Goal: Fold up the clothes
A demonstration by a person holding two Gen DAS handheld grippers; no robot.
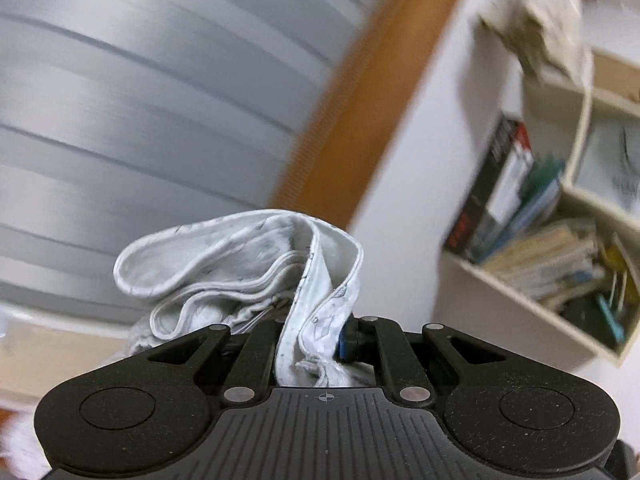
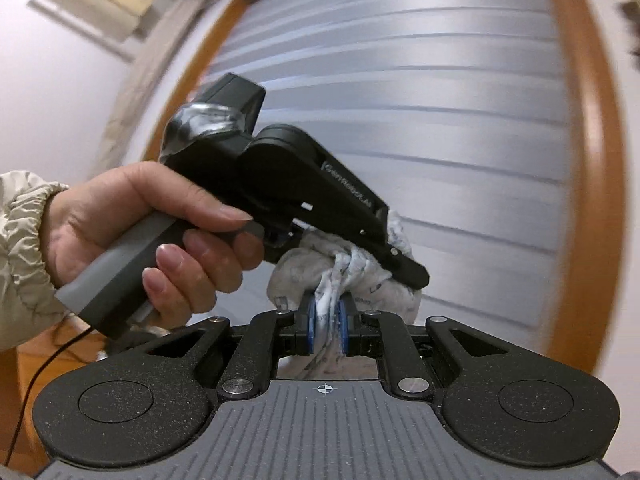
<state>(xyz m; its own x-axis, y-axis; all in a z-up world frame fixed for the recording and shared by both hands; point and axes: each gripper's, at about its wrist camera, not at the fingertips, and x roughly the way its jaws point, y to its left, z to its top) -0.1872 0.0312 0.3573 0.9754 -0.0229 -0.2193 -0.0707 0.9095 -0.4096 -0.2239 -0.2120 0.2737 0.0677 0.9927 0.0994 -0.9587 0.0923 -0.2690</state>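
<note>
White garment point(image 1: 240, 264) with grey print; blue-padded black tongs point(image 2: 326, 326).

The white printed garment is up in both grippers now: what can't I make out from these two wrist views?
- Garment: its lower part is hidden behind the left gripper body in the left wrist view; type unclear.
- Right wrist view: the right gripper and left gripper cover the bunched cloth.
- Shelf books: blurred, titles unreadable.

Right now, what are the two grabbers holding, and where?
Both pinch one white printed garment: the left gripper on a piped hem edge, the right gripper on a bunched fold.
</note>
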